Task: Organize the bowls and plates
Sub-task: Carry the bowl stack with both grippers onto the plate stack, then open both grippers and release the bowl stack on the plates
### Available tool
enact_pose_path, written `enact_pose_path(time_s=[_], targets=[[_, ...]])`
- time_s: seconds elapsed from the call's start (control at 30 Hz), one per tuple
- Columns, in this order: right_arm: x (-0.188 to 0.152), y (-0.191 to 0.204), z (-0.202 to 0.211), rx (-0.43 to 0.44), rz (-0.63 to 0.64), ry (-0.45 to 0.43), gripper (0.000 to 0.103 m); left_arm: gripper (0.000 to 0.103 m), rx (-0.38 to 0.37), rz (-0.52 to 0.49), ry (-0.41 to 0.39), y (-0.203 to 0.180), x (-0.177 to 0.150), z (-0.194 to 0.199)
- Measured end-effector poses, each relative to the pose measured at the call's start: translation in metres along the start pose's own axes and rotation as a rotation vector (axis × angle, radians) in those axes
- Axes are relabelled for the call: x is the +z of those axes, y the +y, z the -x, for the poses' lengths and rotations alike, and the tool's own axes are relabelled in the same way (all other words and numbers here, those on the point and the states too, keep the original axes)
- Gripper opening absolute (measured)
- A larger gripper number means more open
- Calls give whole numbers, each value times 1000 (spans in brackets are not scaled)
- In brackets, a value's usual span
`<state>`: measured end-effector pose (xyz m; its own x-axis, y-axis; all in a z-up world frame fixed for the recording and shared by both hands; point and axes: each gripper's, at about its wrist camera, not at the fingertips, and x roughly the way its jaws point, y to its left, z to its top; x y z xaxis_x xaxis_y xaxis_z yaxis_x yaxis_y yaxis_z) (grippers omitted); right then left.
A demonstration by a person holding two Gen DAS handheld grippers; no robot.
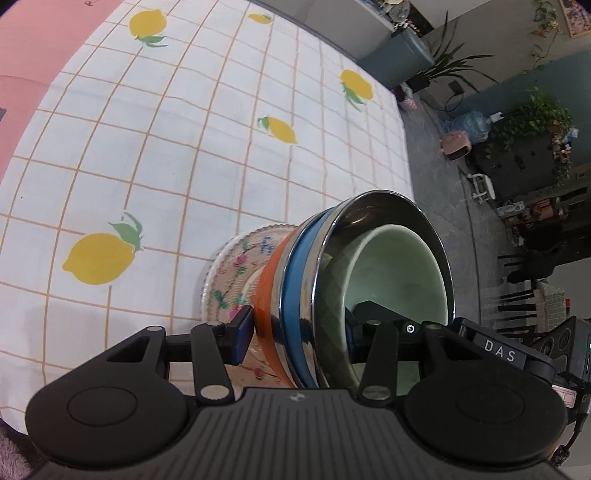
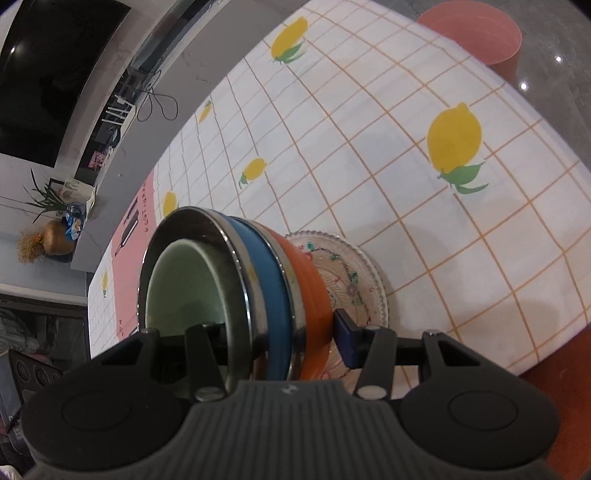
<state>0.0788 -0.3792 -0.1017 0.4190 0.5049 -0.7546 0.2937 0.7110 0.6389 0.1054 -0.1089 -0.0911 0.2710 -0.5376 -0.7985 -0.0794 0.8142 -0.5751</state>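
Note:
A nested stack of bowls fills both views: an orange bowl (image 1: 269,295) outermost, then a blue bowl (image 1: 295,280), a steel bowl (image 1: 388,206) and a pale green bowl (image 1: 399,266) innermost. A floral glass plate (image 1: 232,273) lies against the orange bowl's base. My left gripper (image 1: 299,332) is shut on the stack's wall, its blue pad on the orange side and the other finger inside the green bowl. My right gripper (image 2: 277,336) clamps the same stack (image 2: 273,273) likewise, with the plate (image 2: 354,273) behind its blue pad. The stack looks tipped on its side in both views.
The table wears a white checked cloth with lemons (image 1: 184,147) and a pink strip (image 1: 29,55). A pink bin (image 2: 476,33) stands beyond the table's far corner. The floor beside the table holds plants (image 1: 532,122), a water jug (image 1: 469,125) and dark chairs (image 1: 524,295). A dark screen (image 2: 55,74) hangs on the wall.

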Motion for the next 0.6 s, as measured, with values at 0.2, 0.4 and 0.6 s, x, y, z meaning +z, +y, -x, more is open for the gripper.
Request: enact_pose_path(time_s=[0.2,0.4,0.6], targets=[[1,-8,-15,6,-7,26,49,53,21,-1,9,6,-3,-8],[1,-16,-21,31,-16,25,49,53,28,-37,-4,2,-6,-5],[-2,-16,-19,30,-4,16,50,53,36,-54,1,-2,-4,-4]])
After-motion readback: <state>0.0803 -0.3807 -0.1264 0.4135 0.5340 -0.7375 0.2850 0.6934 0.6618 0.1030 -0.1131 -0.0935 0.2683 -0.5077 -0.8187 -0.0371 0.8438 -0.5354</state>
